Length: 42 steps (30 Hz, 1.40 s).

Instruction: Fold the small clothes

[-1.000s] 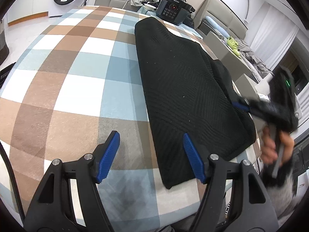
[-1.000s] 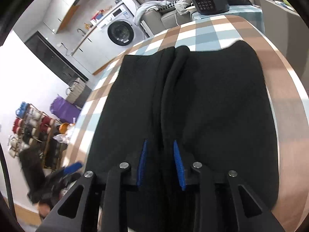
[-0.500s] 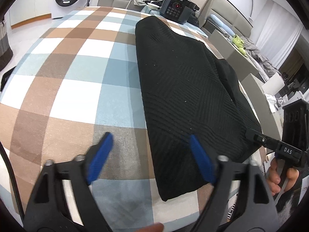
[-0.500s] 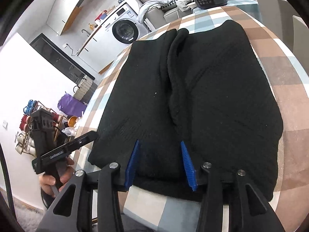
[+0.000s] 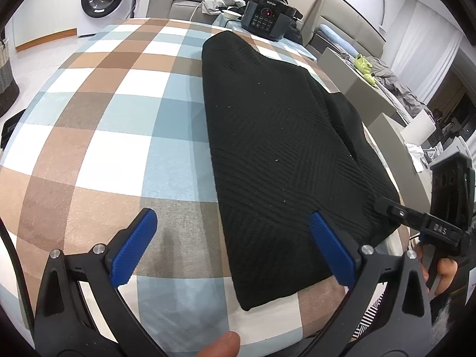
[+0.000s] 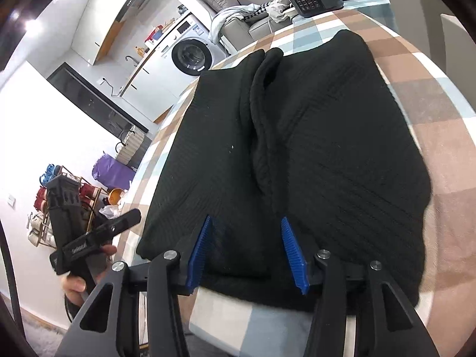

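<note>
We've got the black knit garment (image 5: 285,154) folded lengthwise on the checked tablecloth (image 5: 119,125), just below the cooker (image 5: 266,20). L gripper (image 5: 232,245) opening wide over its near-left corner, gripping nothing. R gripper (image 6: 245,247) opening over its near hem, released.

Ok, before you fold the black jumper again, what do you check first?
1. black jumper lies flat on the checked cloth: ok.
2. Middle ridge smoothed out: not ok.
3. left gripper jaws opening, holding nothing: ok.
4. right gripper jaws opening, near hem between them, let go: ok.
5. cooker clear of the jumper's far end: ok.
6. Layers underneath even: cannot tell.
</note>
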Available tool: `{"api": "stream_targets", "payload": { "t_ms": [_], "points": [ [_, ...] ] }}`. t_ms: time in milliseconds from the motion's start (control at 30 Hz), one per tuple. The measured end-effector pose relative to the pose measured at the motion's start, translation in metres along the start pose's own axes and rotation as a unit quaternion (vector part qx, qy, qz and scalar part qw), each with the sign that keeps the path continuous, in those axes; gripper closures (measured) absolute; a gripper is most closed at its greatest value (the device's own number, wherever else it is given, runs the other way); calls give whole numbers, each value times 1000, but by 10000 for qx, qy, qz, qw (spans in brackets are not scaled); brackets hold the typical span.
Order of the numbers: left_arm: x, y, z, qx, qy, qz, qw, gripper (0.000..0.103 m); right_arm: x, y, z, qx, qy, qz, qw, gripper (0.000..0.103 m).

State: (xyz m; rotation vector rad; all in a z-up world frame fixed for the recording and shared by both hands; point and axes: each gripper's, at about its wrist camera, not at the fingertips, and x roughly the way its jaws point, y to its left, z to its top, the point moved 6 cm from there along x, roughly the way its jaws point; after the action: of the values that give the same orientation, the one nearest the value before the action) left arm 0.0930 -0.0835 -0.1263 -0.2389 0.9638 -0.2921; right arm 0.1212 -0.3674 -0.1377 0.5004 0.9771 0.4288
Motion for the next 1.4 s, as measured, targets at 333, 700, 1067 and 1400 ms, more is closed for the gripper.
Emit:
{"api": "stream_targets", "payload": {
  "t_ms": [333,700,1067,1400],
  "points": [
    [-6,-2,2,19,-69,-48,10000,1,-24,36,5,-372,-417,-226,9982,91],
    [16,-21,-9,422,219,-44,9989,1,-17,16,-6,-210,-43,-670,9975,80],
    [24,-36,-17,769,343,40,9964,1,36,1,62,93,295,-34,9995,64],
    [28,-33,-11,682,364,14,9970,1,20,24,69,-700,-131,-760,9946,93]
  ]
}}
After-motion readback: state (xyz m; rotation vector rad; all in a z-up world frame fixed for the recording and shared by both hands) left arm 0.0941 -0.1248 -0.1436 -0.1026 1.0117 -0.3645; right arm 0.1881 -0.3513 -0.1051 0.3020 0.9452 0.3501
